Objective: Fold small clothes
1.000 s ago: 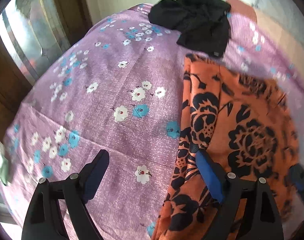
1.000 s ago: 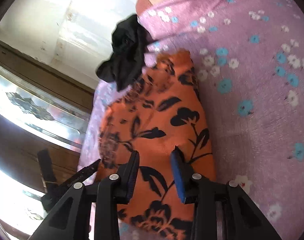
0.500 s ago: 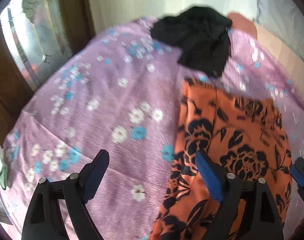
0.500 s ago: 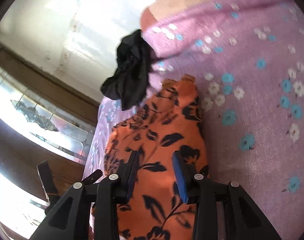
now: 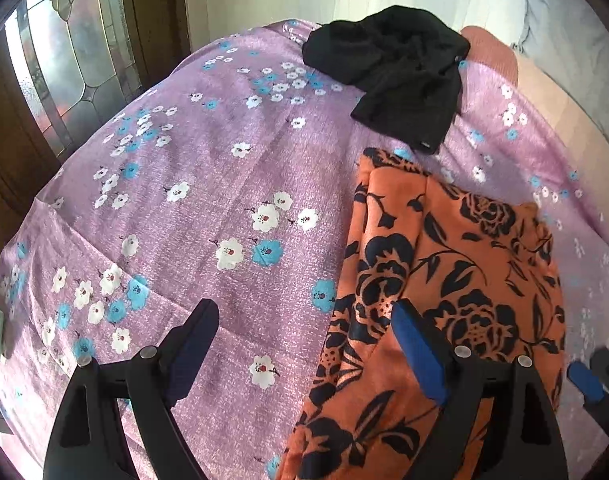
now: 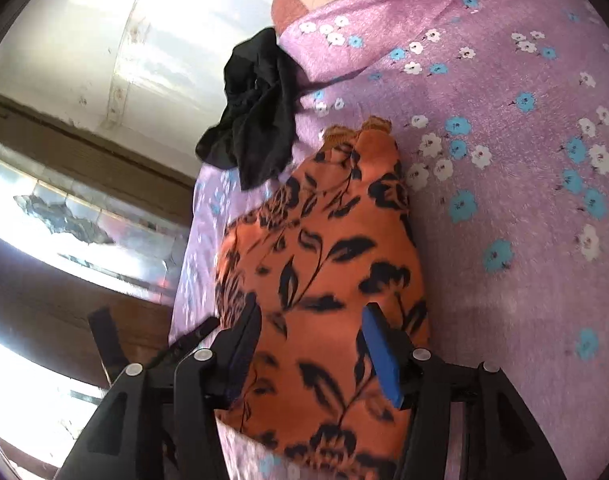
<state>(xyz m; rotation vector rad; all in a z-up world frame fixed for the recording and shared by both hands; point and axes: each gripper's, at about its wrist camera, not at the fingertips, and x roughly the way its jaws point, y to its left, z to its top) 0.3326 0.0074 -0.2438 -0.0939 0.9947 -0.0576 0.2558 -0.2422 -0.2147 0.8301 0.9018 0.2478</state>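
Left hand-held gripper [image 5: 300, 344] hangs with jaws wide apart at the orange garment's [image 5: 456, 280] 9 o'clock edge; right hand-held gripper [image 6: 312, 344] gapes over its near end, neither clamped. Garment lies on the bed [image 5: 208, 200], black cloth [image 5: 396, 76] at its 12 o'clock. Pinch both near corners together, fold toward 12; no writing legible.

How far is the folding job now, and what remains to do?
Partly done: the orange floral garment lies folded lengthwise on the purple floral sheet. In hand: nothing, the left gripper and right gripper are open above it. Left: finish folding it, then the crumpled black garment.
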